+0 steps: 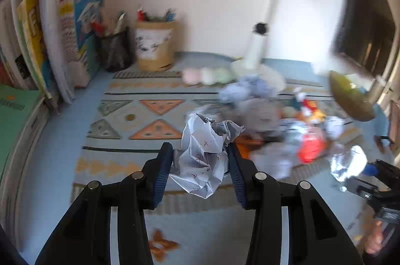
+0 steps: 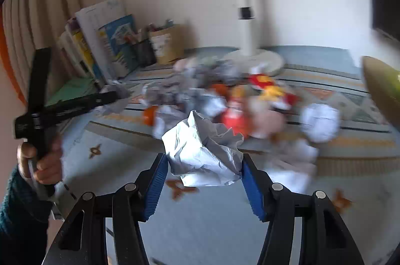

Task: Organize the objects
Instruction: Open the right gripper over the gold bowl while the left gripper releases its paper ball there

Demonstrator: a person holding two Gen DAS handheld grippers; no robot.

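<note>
a home desk: books [image 1: 62,34], pen cups [image 1: 155,44], lamp [image 1: 257,47].

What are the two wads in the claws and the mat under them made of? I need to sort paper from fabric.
Wad in the left claw: thin white paper, matte, with sharp creases and handwriting. Wad in the right claw: also creased white paper, no writing visible. Mat: probably woven cloth, given its ribbed bands and patterned triangles.

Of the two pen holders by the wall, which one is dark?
The black mesh holder, standing between the books and the tan paper cup.
</note>
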